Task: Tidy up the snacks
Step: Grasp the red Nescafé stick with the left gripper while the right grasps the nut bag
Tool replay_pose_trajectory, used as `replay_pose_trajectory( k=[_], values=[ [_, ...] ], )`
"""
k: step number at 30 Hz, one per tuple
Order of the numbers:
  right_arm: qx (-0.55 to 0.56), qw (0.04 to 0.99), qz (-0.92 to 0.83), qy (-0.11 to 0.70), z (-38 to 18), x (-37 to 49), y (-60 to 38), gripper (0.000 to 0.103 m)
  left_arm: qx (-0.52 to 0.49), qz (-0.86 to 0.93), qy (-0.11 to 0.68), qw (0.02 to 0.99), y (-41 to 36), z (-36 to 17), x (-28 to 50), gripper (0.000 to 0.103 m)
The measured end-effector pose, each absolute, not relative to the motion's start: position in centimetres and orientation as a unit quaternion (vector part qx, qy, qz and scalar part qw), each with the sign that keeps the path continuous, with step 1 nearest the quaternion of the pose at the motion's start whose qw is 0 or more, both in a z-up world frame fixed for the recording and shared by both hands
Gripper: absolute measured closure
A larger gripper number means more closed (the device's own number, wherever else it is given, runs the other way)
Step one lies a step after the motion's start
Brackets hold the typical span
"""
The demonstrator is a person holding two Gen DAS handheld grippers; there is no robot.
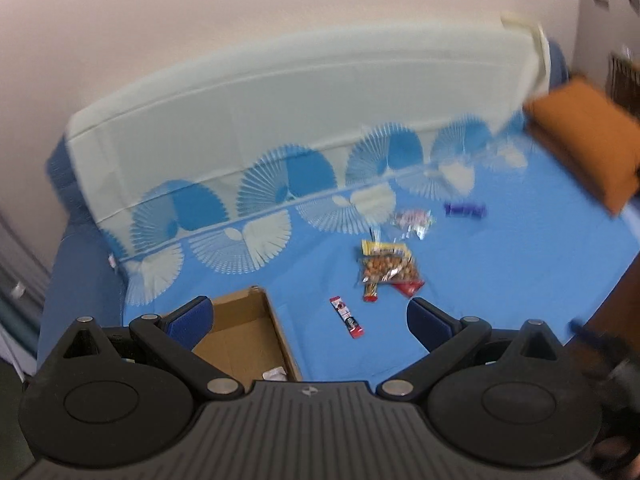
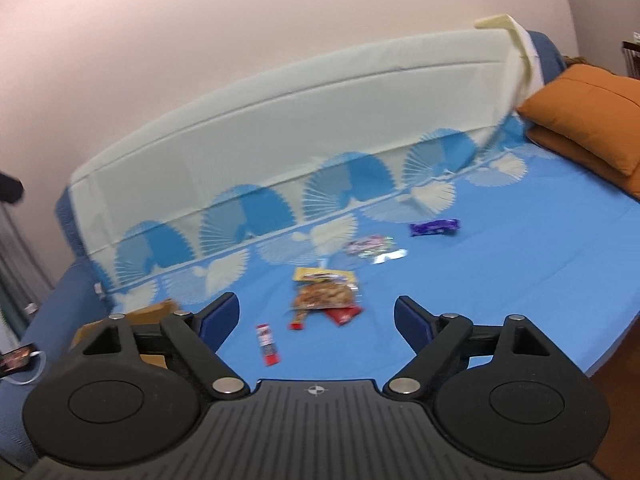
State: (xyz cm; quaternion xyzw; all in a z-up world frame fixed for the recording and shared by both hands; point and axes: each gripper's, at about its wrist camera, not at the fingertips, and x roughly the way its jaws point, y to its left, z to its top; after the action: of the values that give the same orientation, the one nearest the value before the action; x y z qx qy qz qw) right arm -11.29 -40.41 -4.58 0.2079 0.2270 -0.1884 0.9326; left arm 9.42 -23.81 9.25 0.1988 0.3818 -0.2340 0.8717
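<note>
Nut packet (image 2: 326, 294) on bed (image 2: 520, 280): light, crinkly, slippery; pinch a sealed edge. Left hand-held gripper (image 1: 310, 318) and right hand-held gripper (image 2: 316, 318): spread, empty.

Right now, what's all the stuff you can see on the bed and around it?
Bed sheet: 1, bright blue with white fan shapes, covering the bed.
Headboard cover: 1, pale cream, along the wall side.
Pillows: 2 stacked, orange, far right corner.
Cardboard box: 1, brown, open, near left on the bed; something small and white inside.
Purple packet: 1, farthest right snack.
Clear packet: 1, pinkish contents, beside the fans.
Nut bag: 1, clear with yellow top, middle, lying over red packets.
Red stick packet: 1, nearest.
Phone: 1, lit, far left.
Left gripper: 1, black and blue, open.
Right gripper: 1, same, open.
</note>
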Motion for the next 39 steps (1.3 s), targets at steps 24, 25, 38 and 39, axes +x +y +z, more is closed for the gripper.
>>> replay_pose_trajectory(
  k=[24, 25, 38, 39],
  values=[
    [-0.167, 0.907, -0.037, 0.384, -27.3, 19.2, -45.3, 0.008, 0.251, -0.122, 0.609, 0.742, -36.1, -24.9, 31.7, 0.000],
    [-0.175, 0.906, -0.036, 0.384, -27.9, 19.6, -45.1, 0.008, 0.242, -0.123, 0.621, 0.735, -36.2, -26.0, 32.2, 0.000],
    [-0.209, 0.918, -0.013, 0.336, -31.1, 21.5, -45.4, 0.033, 0.143, -0.106, 0.680, 0.711, -35.3, -31.1, 34.8, 0.015],
    [-0.211, 0.917, -0.016, 0.338, -31.1, 21.5, -45.4, 0.041, 0.133, -0.111, 0.677, 0.715, -35.2, -30.6, 34.7, 0.025]
  ],
)
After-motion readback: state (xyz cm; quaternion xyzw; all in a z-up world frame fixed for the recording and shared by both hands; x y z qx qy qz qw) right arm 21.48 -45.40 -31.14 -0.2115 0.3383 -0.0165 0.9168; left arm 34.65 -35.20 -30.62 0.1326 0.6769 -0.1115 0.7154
